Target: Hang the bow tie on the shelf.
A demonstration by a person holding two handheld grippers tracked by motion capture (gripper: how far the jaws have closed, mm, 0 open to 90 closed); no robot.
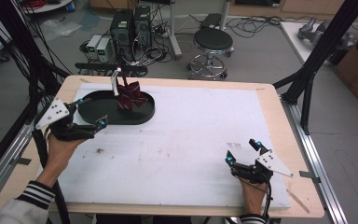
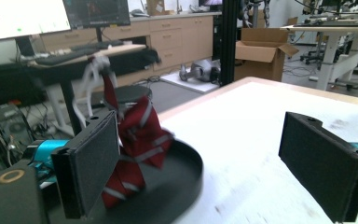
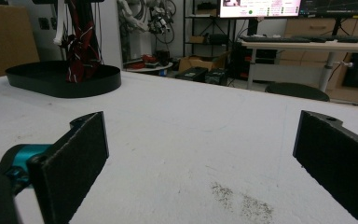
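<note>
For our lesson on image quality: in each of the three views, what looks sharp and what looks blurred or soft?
High view: evenly lit, soft overall, no strong shadows. Left gripper view: the red striped cloth and white holder are smeared by motion blur, while the jaws look sharper. Right gripper view: the near jaws are slightly soft, the black tray fairly crisp, the monitors glaring bright.

Even, bright indoor light; soft shadows; left gripper view slightly motion-blurred.
</note>
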